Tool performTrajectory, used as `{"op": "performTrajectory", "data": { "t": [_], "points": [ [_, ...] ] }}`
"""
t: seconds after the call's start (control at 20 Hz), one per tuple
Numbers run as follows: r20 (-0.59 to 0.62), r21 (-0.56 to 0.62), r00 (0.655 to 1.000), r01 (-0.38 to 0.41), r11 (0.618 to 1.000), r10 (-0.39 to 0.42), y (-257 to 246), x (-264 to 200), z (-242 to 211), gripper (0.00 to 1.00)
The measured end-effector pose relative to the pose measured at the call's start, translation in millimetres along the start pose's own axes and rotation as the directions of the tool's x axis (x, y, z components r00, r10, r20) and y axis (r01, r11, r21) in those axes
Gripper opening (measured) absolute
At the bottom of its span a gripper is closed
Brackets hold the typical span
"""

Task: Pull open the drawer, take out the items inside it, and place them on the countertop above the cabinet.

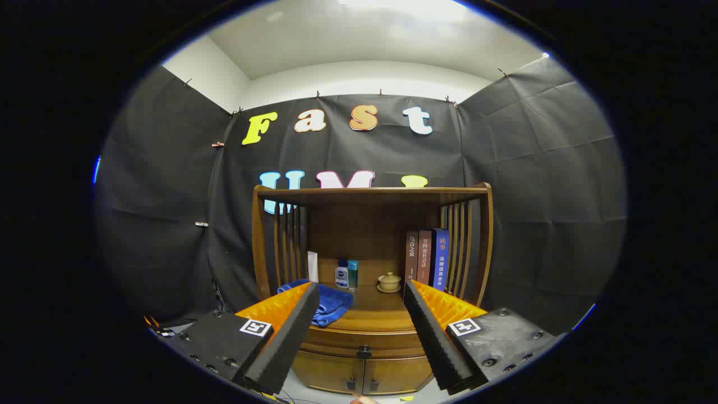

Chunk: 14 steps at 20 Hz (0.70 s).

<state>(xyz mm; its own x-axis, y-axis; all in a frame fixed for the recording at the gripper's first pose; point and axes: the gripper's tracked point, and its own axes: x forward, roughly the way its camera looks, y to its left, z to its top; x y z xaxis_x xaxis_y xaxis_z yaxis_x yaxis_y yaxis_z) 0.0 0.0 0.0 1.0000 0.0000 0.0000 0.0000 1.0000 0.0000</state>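
A blue towel (pixel 332 303) is draped over the left front edge of the wooden cabinet's countertop (pixel 374 314); bottles (pixel 346 275), a lidded cup (pixel 389 281) and books (pixel 426 258) (upright, right side) are lined along the back.

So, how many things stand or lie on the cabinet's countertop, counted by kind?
Books: 3
Bottles: 2
Lidded cup: 1
Blue towel: 1
White card: 1
Total: 8
The hand-held gripper is open, facing the closed drawer.
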Motion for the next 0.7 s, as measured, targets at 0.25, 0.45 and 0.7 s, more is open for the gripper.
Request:
{"op": "performTrajectory", "data": {
  "t": [0.25, 0.45, 0.7],
  "points": [
    [-0.022, -0.005, 1.0, 0.012, 1.0, -0.013, -4.6, 5.8, -4.3, 0.99],
    [-0.022, 0.009, 1.0, 0.016, 1.0, -0.016, -7.4, 9.4, -3.0, 0.99],
    [-0.023, 0.016, 0.999, 0.03, 0.999, -0.03, -11.1, 14.8, -6.5, 0.99]
  ]
}}
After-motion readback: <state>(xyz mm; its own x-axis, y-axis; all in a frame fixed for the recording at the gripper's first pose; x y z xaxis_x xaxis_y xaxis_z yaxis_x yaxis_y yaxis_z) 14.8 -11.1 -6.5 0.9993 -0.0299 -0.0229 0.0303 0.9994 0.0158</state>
